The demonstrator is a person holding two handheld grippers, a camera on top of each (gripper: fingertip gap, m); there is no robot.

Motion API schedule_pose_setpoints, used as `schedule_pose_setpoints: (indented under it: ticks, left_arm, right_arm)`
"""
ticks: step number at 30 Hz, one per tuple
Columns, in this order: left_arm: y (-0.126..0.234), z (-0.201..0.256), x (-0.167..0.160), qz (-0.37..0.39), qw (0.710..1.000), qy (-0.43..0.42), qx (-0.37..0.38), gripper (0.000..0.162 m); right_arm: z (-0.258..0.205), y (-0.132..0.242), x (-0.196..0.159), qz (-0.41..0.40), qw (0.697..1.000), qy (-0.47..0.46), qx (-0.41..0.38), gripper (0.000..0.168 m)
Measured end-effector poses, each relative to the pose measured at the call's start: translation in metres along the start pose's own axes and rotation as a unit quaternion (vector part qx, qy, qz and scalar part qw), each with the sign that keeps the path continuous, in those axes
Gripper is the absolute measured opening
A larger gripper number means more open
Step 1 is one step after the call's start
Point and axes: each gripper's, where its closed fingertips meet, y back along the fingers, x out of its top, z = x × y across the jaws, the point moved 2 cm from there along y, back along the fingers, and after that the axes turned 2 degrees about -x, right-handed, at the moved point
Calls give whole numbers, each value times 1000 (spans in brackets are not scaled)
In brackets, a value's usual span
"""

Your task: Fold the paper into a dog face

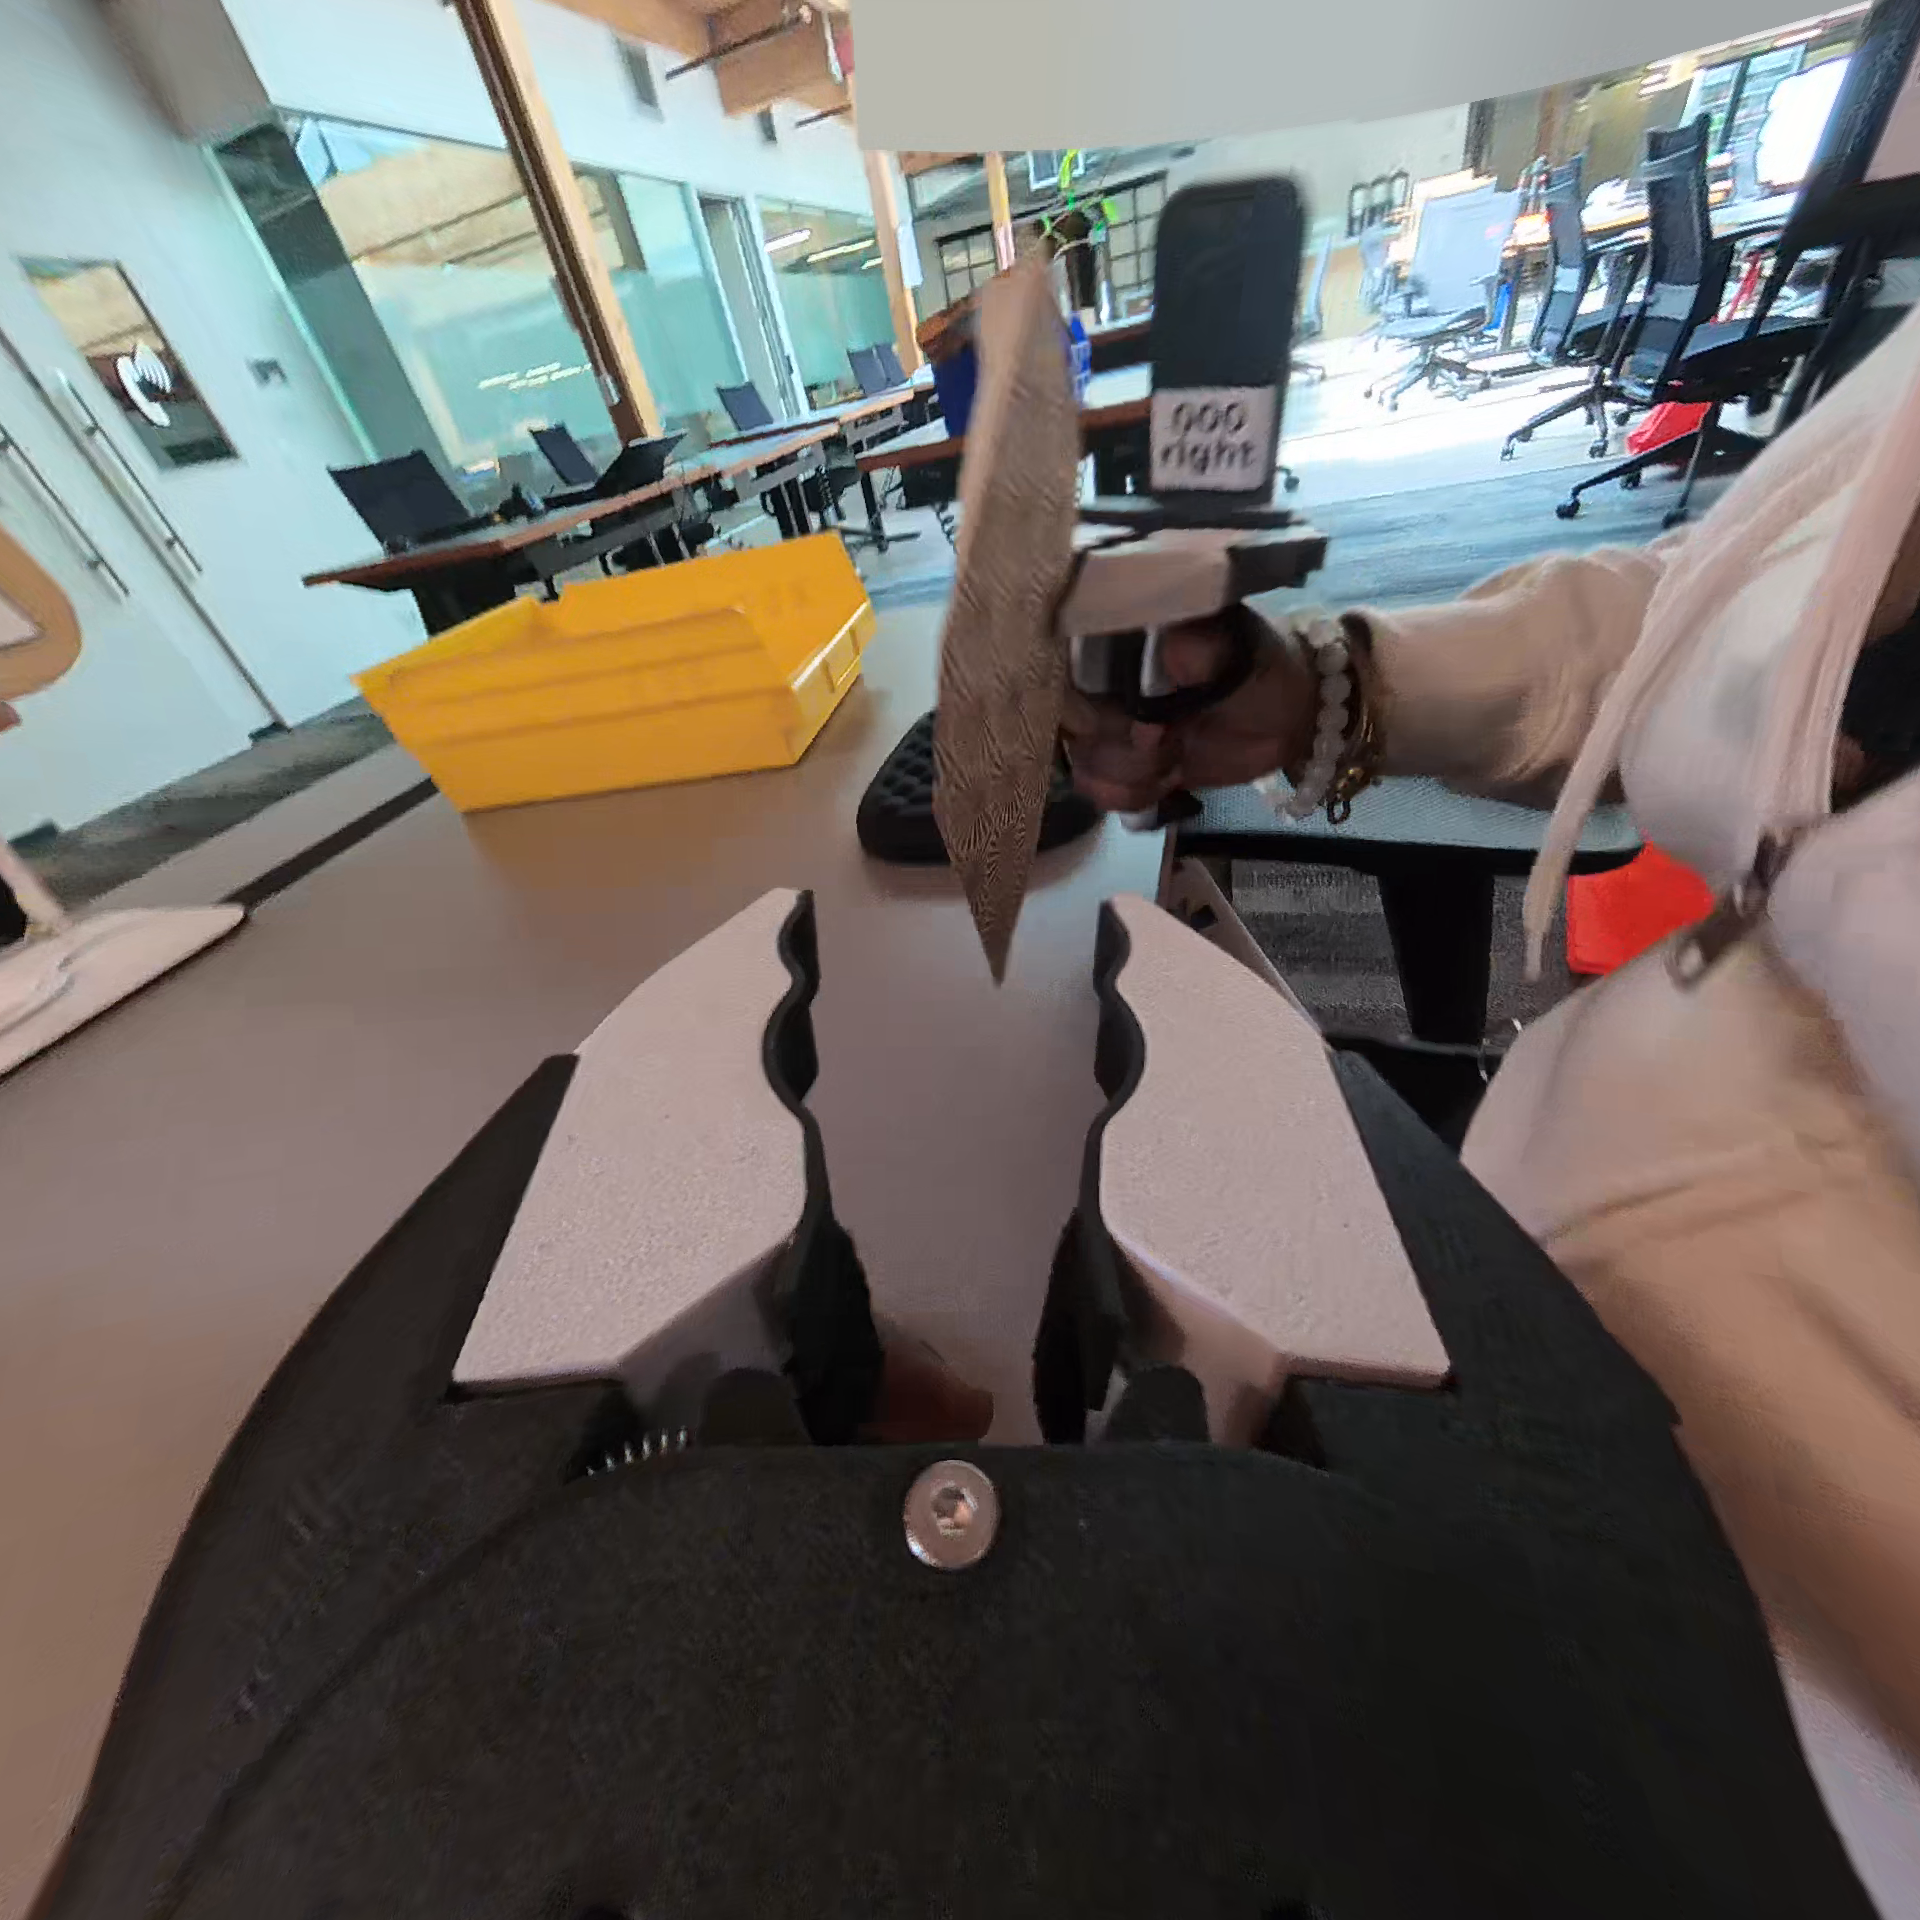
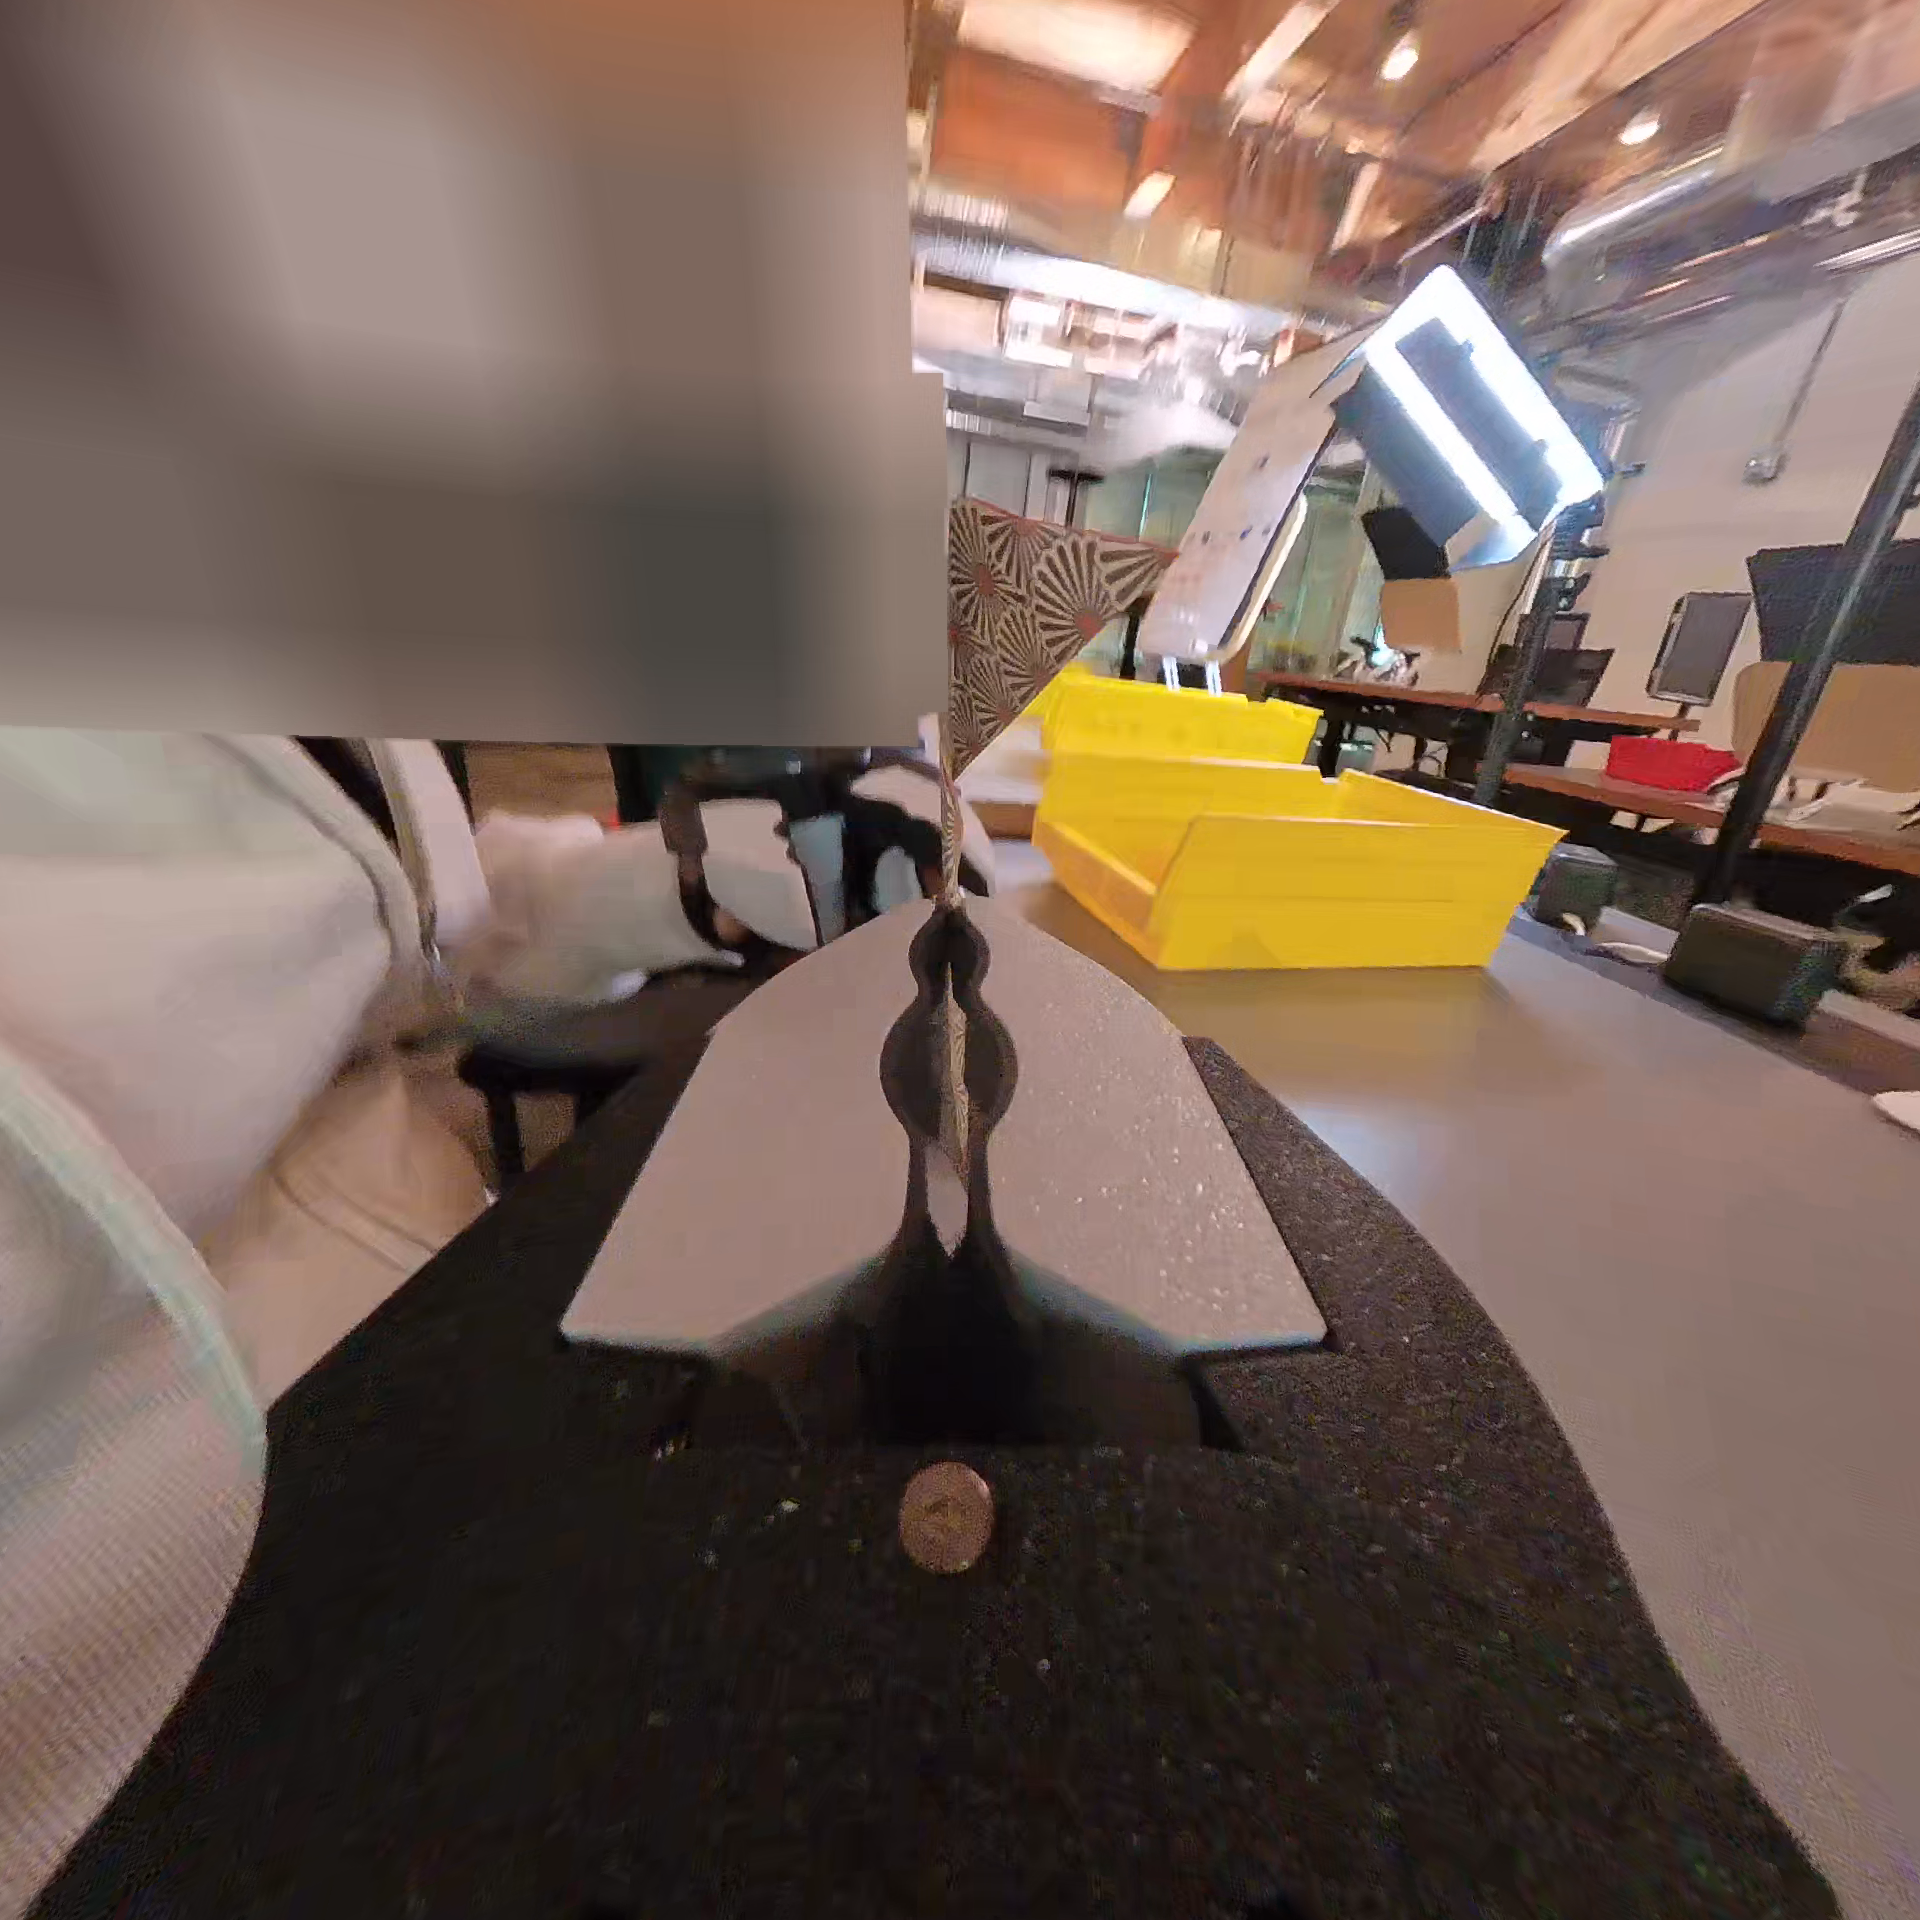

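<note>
Paper (image 1: 1003,623), thin and printed with a fine fan-like brown and cream pattern, hangs in the air above the smooth grey-brown table (image 1: 520,1039), pinched along one edge by my right gripper (image 2: 948,925). From my left wrist view it reads as a long pointed shape, its lower tip aimed down at the tabletop just beyond my left gripper (image 1: 954,920) and not touching it. From my right wrist view I see it edge-on between the wavy black pads, with a triangular patterned part rising past the fingertips. My right claw is clamped tight on that sheet, its pale grainy finger plates pressed together. My left claw stands apart, nothing between its scalloped black pads, held low over the table and pointing toward the hanging tip. A hand (image 1: 1174,717) wearing a pale bead bracelet and a cream sleeve grips the right tool's handle from below, raised well above the surface. A yellow plastic bin (image 1: 623,686) sits far left on the table.
</note>
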Motion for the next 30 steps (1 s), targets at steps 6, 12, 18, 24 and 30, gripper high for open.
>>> schedule_pose_setpoints:
  ticks: [6, 12, 18, 24, 30]
  left_arm:
    - [-51, -13, 33, 16, 1000, 25, -2, 30]
    - [-66, -12, 43, 77, 987, 96, -104, 0]
    - [-73, -39, 34, 63, 989, 123, -45, 31]
    - [-50, -78, 43, 174, 925, 336, 23, 79]
    - [-75, -70, 47, 239, 888, 392, 11, 56]
  right_arm:
    - [25, 13, 6, 86, 978, -192, -7, 0]
    - [27, 12, 1, 80, 980, -179, -21, 18]
    - [36, 9, 17, 34, 993, 49, -106, 0]
    - [84, 14, 42, -262, 629, 649, -339, 0]
    - [86, -21, 34, -285, 515, 733, -341, 0]
